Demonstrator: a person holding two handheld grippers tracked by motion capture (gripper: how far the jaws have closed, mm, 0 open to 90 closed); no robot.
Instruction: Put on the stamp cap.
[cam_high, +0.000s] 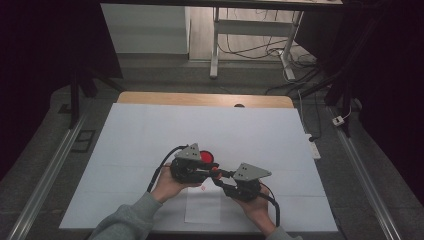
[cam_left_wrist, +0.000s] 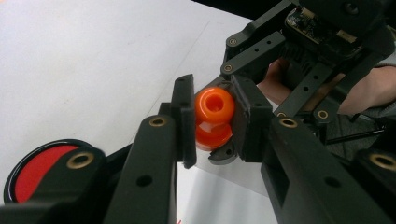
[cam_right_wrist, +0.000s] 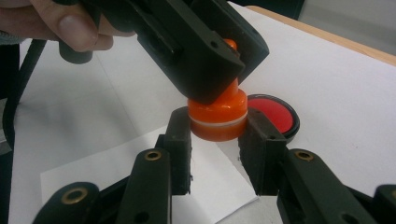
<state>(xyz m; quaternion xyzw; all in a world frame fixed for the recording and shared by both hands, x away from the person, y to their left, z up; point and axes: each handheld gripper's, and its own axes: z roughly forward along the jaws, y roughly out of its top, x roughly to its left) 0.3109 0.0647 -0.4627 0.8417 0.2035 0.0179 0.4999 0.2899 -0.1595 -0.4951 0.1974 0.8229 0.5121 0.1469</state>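
An orange stamp (cam_high: 215, 170) with a round knob and a wider base hangs just above the table between both grippers. My left gripper (cam_left_wrist: 212, 122) is shut on its knob (cam_left_wrist: 214, 106), the pads pressing from both sides. My right gripper (cam_right_wrist: 217, 140) is shut on the stamp's base (cam_right_wrist: 217, 115), which has a pale band around it. In the high view the left gripper (cam_high: 212, 170) comes in from the left and the right gripper (cam_high: 218, 176) from the right, their tips meeting at the stamp. The stamp's underside is hidden.
A round black ink pad (cam_high: 207, 157) with a red face lies open just behind the stamp, also seen as the ink pad (cam_right_wrist: 276, 115). A white paper slip (cam_high: 202, 206) lies below the grippers on the white table cover (cam_high: 150, 135). The wooden table edge (cam_high: 200, 98) runs along the back.
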